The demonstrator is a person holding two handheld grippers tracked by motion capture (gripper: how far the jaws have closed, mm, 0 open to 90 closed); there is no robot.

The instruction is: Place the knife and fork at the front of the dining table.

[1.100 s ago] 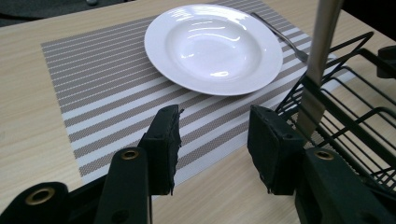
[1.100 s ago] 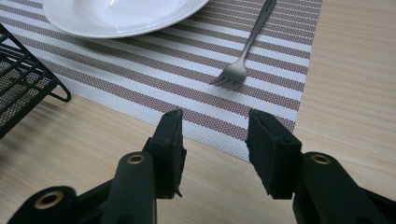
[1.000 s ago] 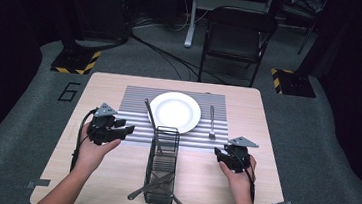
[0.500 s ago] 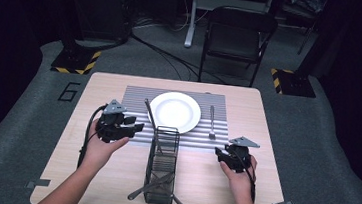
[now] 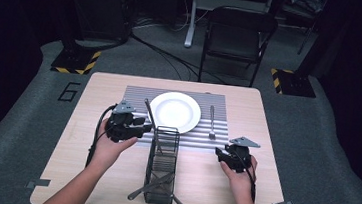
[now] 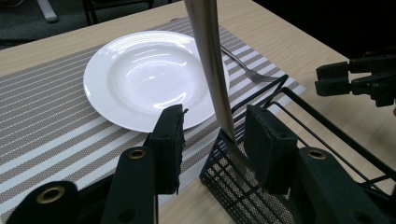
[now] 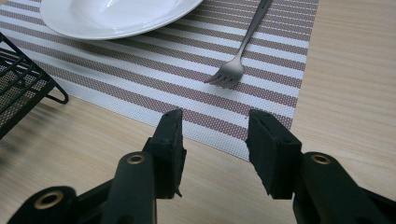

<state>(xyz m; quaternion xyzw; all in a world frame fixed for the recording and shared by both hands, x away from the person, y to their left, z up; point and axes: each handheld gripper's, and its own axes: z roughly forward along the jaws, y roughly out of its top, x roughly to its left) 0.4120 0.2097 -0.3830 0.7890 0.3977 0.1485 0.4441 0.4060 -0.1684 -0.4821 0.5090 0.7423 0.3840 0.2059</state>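
Observation:
A long metal utensil [image 6: 210, 70] stands tilted in the far end of a black wire basket [image 5: 163, 163], with its top leaning over the striped placemat [image 5: 134, 95]. My left gripper [image 6: 212, 126] is open around this utensil [image 5: 149, 111], which sits close to the right pad [image 6: 268, 144] with a gap on the other side. The white plate [image 5: 174, 111] lies on the mat just beyond. My right gripper [image 7: 215, 123] is open and holds nothing. It hovers over bare wood at the mat's near right corner, short of the fork [image 7: 238, 56] lying tines toward me.
Several more utensils [image 5: 158, 187] lie in the basket's near end, their tips poking out past the wire. A folding chair [image 5: 238, 34] stands beyond the table's far edge. The right gripper [image 6: 359, 79] appears past the basket in the left gripper view.
My left gripper has moved right, from the table's left part up to the basket, and now straddles the leaning utensil. The right gripper has barely shifted.

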